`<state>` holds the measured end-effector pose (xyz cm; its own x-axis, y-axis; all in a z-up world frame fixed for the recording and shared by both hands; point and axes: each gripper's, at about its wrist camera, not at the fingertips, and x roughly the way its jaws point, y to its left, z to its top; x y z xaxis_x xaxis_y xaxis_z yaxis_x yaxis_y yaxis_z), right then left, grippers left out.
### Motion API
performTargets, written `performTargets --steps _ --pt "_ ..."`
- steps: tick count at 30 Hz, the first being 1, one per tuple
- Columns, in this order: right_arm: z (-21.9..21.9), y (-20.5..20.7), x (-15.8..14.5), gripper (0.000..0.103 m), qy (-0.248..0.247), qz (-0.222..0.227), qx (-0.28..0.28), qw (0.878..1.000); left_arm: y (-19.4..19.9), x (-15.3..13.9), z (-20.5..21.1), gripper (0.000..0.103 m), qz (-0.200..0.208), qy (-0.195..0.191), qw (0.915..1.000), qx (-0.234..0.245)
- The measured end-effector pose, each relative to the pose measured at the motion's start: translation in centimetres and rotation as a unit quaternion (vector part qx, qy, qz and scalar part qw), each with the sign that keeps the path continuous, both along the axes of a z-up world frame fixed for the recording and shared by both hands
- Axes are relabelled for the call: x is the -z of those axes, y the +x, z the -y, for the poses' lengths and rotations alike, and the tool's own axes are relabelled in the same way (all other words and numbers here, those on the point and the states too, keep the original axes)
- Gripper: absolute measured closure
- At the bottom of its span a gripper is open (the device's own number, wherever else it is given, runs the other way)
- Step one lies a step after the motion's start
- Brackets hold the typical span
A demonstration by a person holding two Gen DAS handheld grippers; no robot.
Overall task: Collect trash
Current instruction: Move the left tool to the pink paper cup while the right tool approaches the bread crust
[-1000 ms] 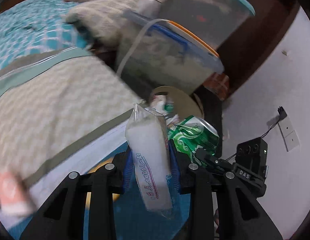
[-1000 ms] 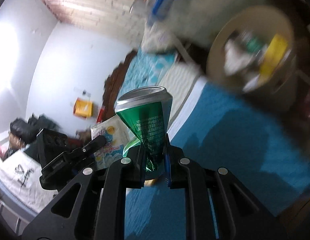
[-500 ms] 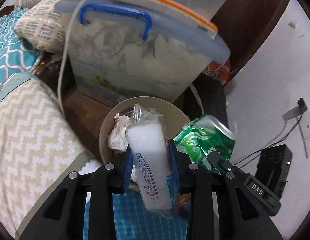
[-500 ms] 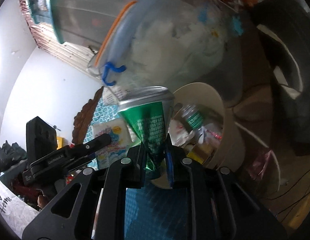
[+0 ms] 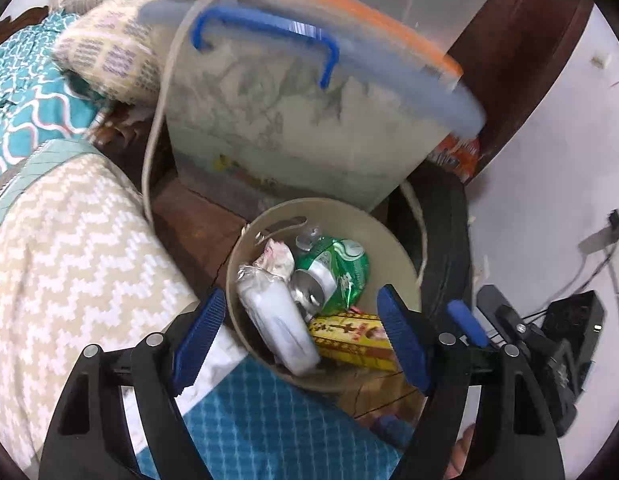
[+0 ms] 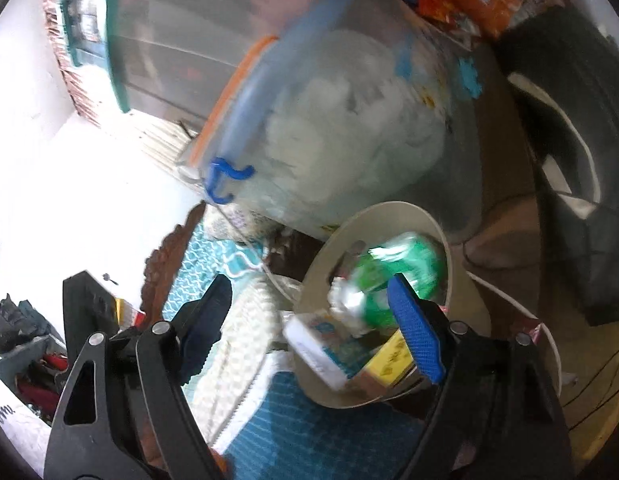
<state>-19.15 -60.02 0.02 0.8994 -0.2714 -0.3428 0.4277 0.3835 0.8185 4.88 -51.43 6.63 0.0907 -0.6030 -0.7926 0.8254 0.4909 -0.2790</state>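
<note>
Left gripper spread wide, jaws just opened, nothing pinched between the blue pads; beige waste bin directly ahead and below, framed by both fingers. Inside, leftmost, one white plastic pouch, long axis running from the bin's far left down toward the near rim, lying loose and clear of either pad. Just right of it, one crushed green can, silver end facing up. Nearest the rim, one yellow printed carton, lying across. One crumpled tissue behind the pouch.

Right gripper likewise splayed and empty, jaws just opened; same bin beyond its right finger, can blurred within, seemingly mid-drop. Both grippers about equally near the bin, left pointing more steeply into it.

Count: two grippers, one bin, four visible pieces of trash. Judged: both items now in the bin; next move a withdrawal toward further trash, none of it identifiable here.
</note>
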Motion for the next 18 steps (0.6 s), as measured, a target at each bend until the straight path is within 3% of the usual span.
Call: performTargets --steps 5,10,13,18 --pt "-3.2 0.5 -1.6 0.023 -0.015 0.017 -0.029 0.999 0.0 -5.3 -9.1 0.028 0.005 -0.089 0.9960 -0.010" --pt "-6.6 3.4 -1.5 0.023 -0.011 0.015 -0.087 0.996 1.6 -8.6 -21.1 0.028 0.043 -0.134 0.9865 -0.085" --pt "-9.0 6.2 -1.0 0.023 -0.001 0.006 -0.136 0.991 3.7 -9.1 -28.6 0.028 0.063 -0.126 0.9722 -0.187" --pt "-13.8 10.9 0.4 0.023 0.014 -0.022 -0.216 0.976 6.6 -7.2 -39.4 0.028 0.100 -0.040 0.9341 -0.341"
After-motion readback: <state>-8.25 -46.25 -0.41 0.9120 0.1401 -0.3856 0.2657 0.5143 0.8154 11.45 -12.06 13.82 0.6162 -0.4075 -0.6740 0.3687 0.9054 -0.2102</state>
